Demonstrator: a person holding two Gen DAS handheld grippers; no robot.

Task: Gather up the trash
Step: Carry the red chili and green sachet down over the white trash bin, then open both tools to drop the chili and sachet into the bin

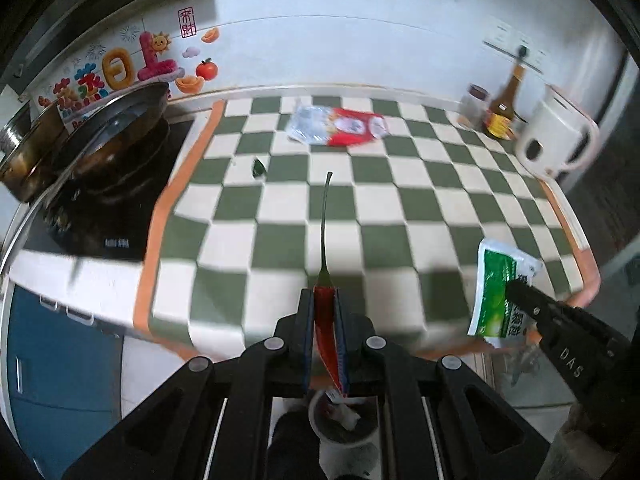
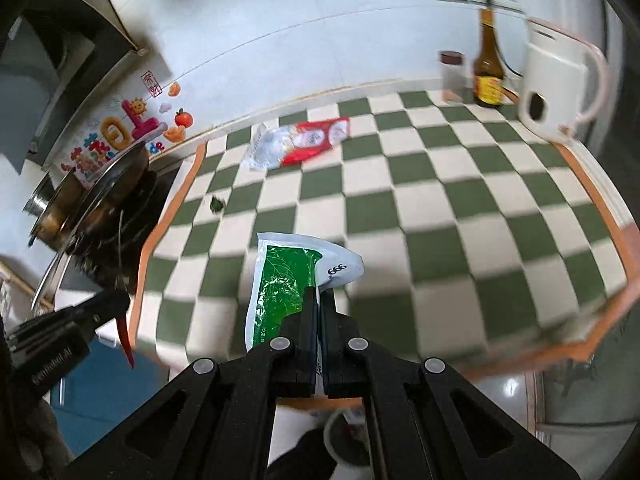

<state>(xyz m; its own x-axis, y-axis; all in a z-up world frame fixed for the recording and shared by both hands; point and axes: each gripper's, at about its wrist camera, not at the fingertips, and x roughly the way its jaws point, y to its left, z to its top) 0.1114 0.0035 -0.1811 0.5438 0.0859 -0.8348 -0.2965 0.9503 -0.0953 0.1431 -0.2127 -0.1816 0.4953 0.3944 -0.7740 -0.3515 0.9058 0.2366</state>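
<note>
1. Nearest to me, a white bin (image 1: 344,424) sits below both grippers at 6 o'clock in each wrist view, with scraps visible inside it.
2. My left gripper (image 1: 325,300) is clenched on a red chili pepper (image 1: 327,332). Its long axis runs along the fingers: the red tip points back down toward the bin, and the thin green stem points away toward 12 o'clock.
3. My right gripper (image 2: 319,300) is clamped on a green-and-white packet (image 2: 284,284), pinching its near edge. The packet's long axis runs roughly from 6 to 12 o'clock, leaning slightly left, with its far end over the front of the checkered mat (image 2: 460,208).
4. In the left wrist view the right gripper and its packet show at 4 o'clock; in the right wrist view the left gripper and the pepper show at 8 o'clock.
5. Farther out, a small dark green scrap (image 1: 258,169) lies on the mat at about 11 o'clock.
6. Beyond it, a red-and-clear wrapper (image 1: 340,126) lies flat near the wall, its long axis running left to right.
7. At the far right, at 2 o'clock, stand a jar (image 1: 474,106), a brown bottle (image 1: 502,110) and a white kettle (image 1: 556,136); at 9 to 10 o'clock a wok (image 1: 116,136) sits on the stove.
</note>
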